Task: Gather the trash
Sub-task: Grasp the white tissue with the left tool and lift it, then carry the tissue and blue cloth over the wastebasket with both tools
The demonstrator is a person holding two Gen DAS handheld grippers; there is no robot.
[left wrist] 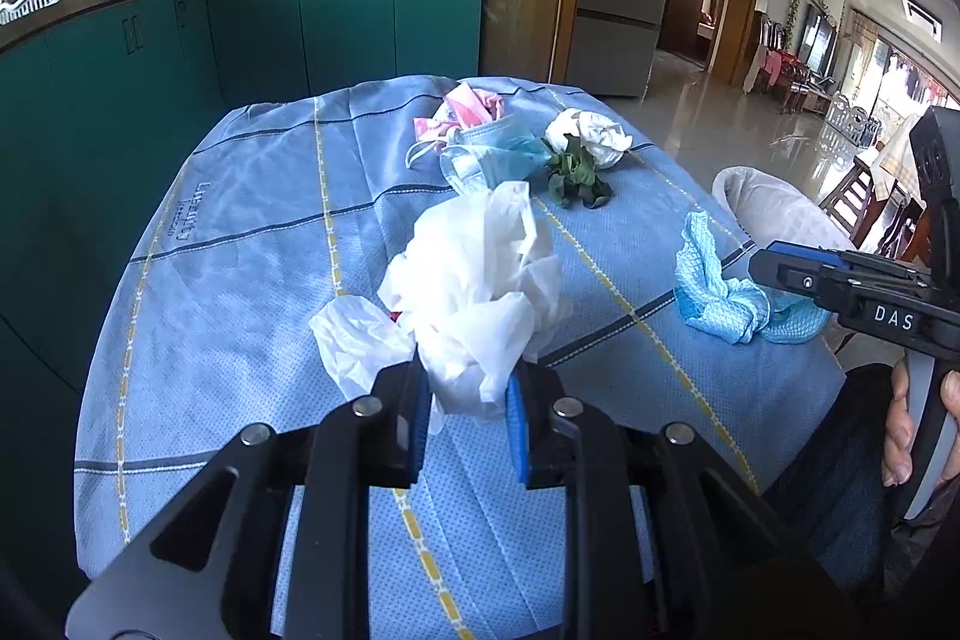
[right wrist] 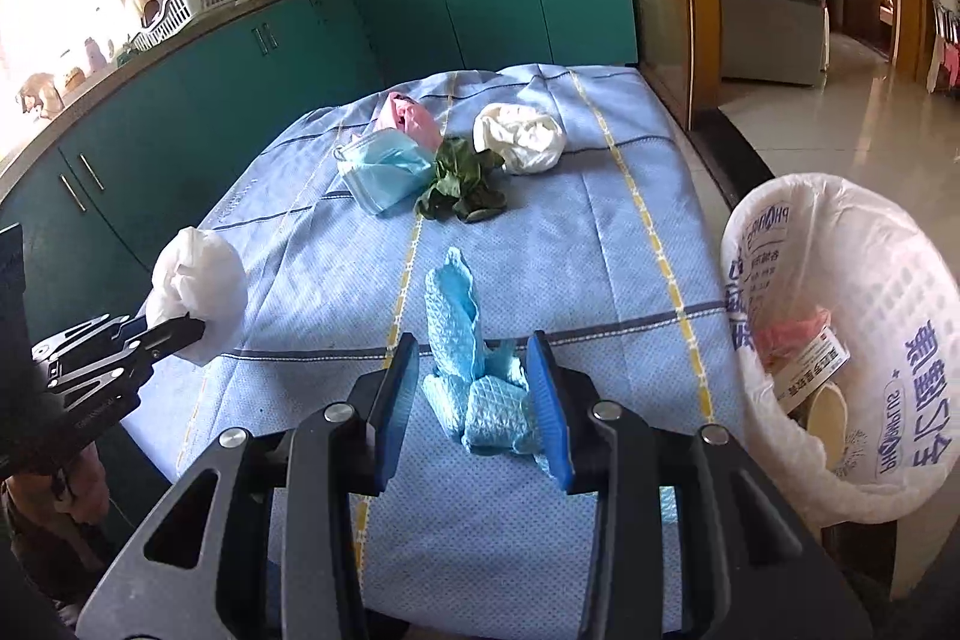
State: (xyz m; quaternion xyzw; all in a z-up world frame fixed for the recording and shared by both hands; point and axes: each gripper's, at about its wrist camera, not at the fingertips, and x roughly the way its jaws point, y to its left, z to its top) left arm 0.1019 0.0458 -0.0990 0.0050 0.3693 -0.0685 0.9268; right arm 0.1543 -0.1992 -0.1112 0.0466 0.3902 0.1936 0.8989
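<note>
Bin point(right wrist: 900, 340) lined with white bag holding scraps, left hand-held gripper point(left wrist: 468, 400) pinching white plastic point(left wrist: 474, 292), right hand-held gripper point(right wrist: 480, 388) clamping blue cloth point(right wrist: 474, 388)

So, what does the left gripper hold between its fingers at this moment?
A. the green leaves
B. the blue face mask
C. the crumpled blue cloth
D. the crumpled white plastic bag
D: the left gripper is shut on the white plastic bag, which is bunched between its pads, while the blue cloth sits between the fingers of the right gripper.
</note>
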